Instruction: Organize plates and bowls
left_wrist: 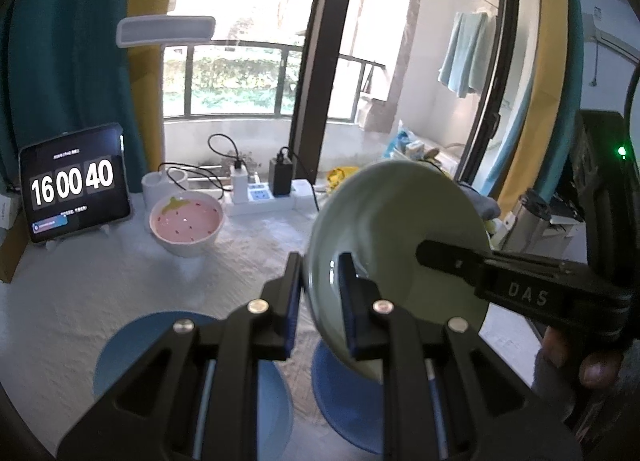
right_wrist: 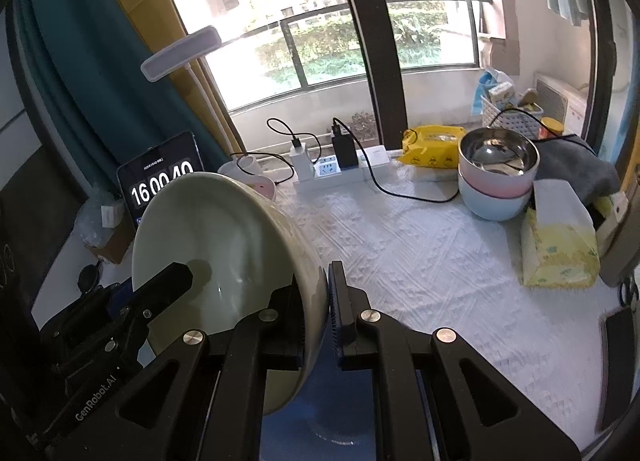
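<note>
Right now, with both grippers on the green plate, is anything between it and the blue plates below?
Nothing visible. The green plate is held tilted on edge by the left gripper and right gripper, above two blue plates on the white cloth. The pink bowl sits farther back.

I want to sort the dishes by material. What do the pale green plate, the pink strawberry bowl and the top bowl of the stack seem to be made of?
Pale green plate: probably glazed ceramic, smooth with glossy highlights.
Pink strawberry bowl: likely glazed ceramic, thick white wall, painted pattern.
Top bowl of the stack: stainless steel, mirror-like grey reflections.
</note>
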Tool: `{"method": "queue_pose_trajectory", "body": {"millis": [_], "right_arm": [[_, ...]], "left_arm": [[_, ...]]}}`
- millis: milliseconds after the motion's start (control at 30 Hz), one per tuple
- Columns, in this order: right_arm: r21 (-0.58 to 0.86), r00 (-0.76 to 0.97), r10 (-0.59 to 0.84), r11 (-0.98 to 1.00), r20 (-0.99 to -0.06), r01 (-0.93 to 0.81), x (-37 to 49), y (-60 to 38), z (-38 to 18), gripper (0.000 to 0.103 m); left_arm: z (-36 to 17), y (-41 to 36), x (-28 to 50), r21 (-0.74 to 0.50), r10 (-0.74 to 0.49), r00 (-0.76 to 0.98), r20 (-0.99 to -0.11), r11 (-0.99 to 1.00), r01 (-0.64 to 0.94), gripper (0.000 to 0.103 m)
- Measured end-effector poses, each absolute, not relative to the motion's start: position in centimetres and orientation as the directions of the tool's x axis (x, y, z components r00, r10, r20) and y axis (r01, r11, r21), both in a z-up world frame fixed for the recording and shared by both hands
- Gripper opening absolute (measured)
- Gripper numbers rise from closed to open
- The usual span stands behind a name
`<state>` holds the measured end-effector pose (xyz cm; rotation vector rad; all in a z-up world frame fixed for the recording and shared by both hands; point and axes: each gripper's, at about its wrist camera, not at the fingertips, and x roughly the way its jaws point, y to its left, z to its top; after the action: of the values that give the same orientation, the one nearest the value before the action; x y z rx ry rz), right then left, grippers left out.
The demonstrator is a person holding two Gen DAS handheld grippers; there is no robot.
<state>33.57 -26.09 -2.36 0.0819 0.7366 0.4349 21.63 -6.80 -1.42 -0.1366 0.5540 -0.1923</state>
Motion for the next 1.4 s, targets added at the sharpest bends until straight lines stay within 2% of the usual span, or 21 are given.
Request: {"method": "queue_pose_trajectory", "body": {"millis": [900,1400], "right_arm": [[0.296,0.575,0.376,0.927,-0.727,-0.231,31.9,-30.6,-8.5,0.011],[0.252,0.515,0.338,0.94,-0.788,-0.232,32.2,-30.5,-11.4,0.012]], "left_arm": [[-6.8,-11.3,21.4,-0.146,-0.248,0.717,-0.652,0.968,0.202,0.018],[-9.5,-12.2,22.3,-0.12,-0.223,0.651,-0.725,0.973,0.199,0.018]]}}
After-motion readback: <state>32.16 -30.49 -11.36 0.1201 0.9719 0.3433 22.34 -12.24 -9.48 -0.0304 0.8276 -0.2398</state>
